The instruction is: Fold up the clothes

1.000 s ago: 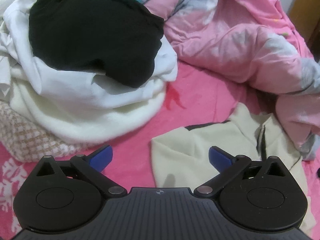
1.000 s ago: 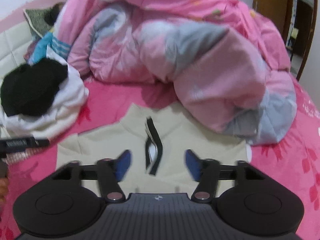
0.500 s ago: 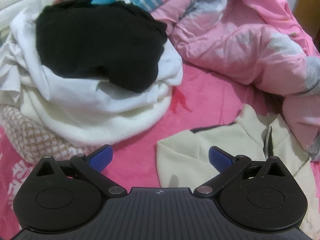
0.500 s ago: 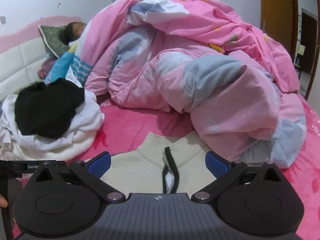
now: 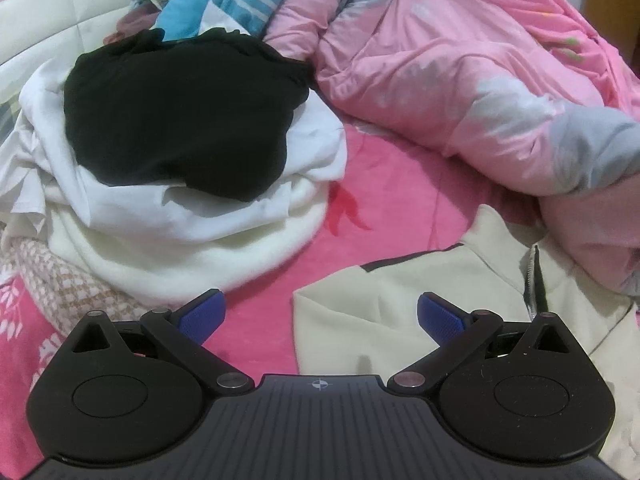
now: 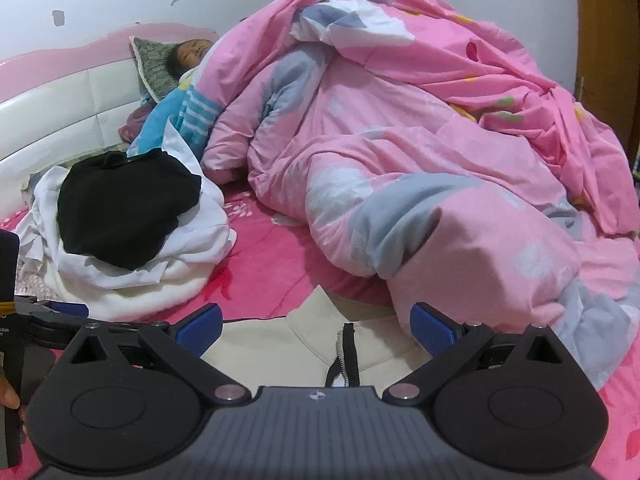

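Observation:
A cream zip-collar top (image 5: 404,308) lies flat on the pink bed sheet (image 5: 404,184); it also shows in the right wrist view (image 6: 280,340), its black zipper open at the collar. My left gripper (image 5: 318,316) is open and empty, above the top's left edge. My right gripper (image 6: 316,328) is open and empty, above the collar. A pile of clothes, a black garment (image 5: 180,112) on white garments (image 5: 192,236), sits to the left; the pile also shows in the right wrist view (image 6: 124,208).
A bulky pink and grey quilt (image 6: 420,168) fills the back and right of the bed. A person (image 6: 192,52) sleeps under it by the white padded headboard (image 6: 72,108). The left gripper's body (image 6: 44,320) shows at the left edge of the right wrist view.
Both grippers have risen and pulled back from the cream top. The right gripper's jaws have opened wider. The top lies as before.

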The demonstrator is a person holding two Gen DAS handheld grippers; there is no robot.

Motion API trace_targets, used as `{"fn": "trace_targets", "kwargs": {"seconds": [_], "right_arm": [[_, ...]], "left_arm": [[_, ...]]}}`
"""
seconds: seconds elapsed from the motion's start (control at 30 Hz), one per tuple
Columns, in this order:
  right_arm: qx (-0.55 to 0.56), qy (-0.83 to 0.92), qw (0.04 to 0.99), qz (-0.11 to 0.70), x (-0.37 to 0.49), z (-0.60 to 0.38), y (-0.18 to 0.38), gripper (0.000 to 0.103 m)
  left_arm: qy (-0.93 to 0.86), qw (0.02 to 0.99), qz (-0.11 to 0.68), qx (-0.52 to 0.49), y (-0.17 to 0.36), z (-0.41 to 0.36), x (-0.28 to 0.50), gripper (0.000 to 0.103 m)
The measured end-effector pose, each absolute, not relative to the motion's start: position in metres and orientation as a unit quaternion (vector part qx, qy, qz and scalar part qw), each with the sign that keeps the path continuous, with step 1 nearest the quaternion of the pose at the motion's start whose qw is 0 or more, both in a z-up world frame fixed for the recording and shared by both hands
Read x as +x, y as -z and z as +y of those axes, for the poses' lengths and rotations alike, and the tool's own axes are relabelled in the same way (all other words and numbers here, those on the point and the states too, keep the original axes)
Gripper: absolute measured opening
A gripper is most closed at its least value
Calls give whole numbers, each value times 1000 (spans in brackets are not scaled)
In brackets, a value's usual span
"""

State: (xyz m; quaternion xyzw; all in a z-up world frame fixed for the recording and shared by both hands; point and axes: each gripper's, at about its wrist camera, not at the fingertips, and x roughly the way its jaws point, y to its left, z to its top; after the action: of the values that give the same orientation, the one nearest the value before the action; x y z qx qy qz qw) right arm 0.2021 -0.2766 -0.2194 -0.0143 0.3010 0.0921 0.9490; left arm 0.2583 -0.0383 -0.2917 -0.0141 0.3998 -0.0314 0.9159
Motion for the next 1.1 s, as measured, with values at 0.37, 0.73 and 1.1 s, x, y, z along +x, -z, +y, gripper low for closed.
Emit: {"fn": "trace_targets", "kwargs": {"seconds": [0.37,0.73,1.1], "right_arm": [[-7,-102,943,317,195,-281,218,100],[2,-106,939,328,194,-279,222,97],[4,-112,935,337,190,-270,223,93]], "left_arm": [[29,919,392,-39,285,-35,251,103],[34,918,392,-48,285,-33,249,103],[31,917,395,-52,284,-25,245,103]]}}
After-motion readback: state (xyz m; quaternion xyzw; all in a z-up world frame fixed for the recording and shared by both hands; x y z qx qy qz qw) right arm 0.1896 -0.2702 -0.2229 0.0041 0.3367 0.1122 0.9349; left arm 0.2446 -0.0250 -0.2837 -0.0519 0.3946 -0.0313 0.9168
